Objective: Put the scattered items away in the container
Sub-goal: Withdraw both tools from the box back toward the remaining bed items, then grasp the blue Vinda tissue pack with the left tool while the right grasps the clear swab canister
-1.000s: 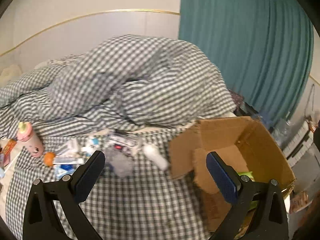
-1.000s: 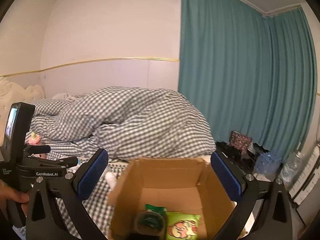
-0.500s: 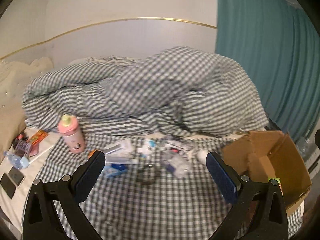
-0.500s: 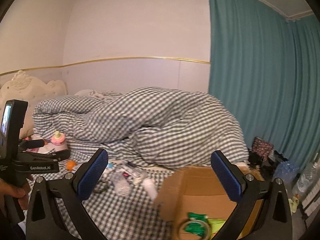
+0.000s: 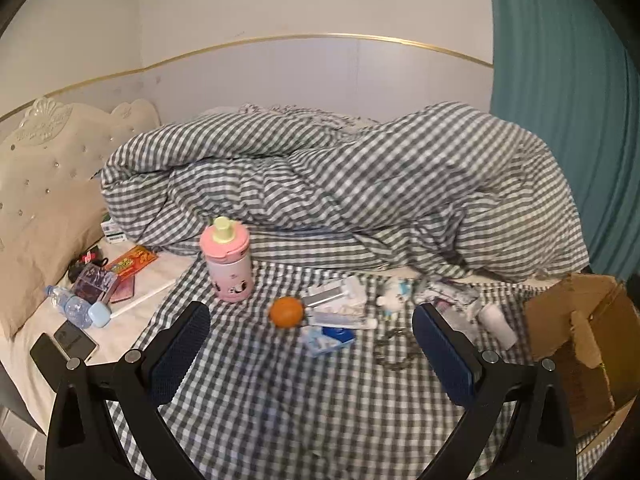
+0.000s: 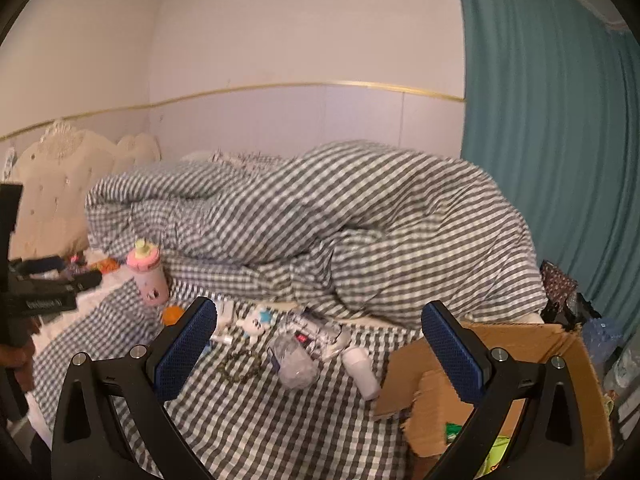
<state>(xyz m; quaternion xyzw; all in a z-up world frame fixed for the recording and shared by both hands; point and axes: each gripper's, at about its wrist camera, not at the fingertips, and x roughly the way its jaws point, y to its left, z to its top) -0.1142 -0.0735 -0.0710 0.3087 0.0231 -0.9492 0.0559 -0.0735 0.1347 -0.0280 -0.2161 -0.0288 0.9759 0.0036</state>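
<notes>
Left wrist view: gingham bed cover [image 5: 304, 412] fills the frame, with a bunched gingham duvet [image 5: 360, 196] behind it. Cardboard box [image 5: 576, 344] sits at the right edge, corrugated, flaps torn; in the right wrist view it lies under the right finger, with green packets visible inside.

Left gripper [image 5: 316, 350] is spread wide, holding nothing. Between its blue textured pads, just ahead: orange ball [image 5: 286, 311], a flat blue-and-white packet [image 5: 328, 339] and a white tube [image 5: 340, 320]. A metal chain [image 5: 394, 350] lies just inside the right pad. Pink bottle [image 5: 229, 264] stands upright beyond the left pad, with a yellow spout and a cartoon print; the text is unreadable.

Right gripper [image 6: 320, 346] is also wide open and empty. Between its pads: crumpled clear plastic bottle [image 6: 294, 362], white cylinder [image 6: 362, 372] lying next to the box flap, and a small white plush toy [image 6: 256, 322]. All loose items lie on the cover, outside the box.

A label on the left gripper's body is visible in the right wrist view, too blurred to read.
</notes>
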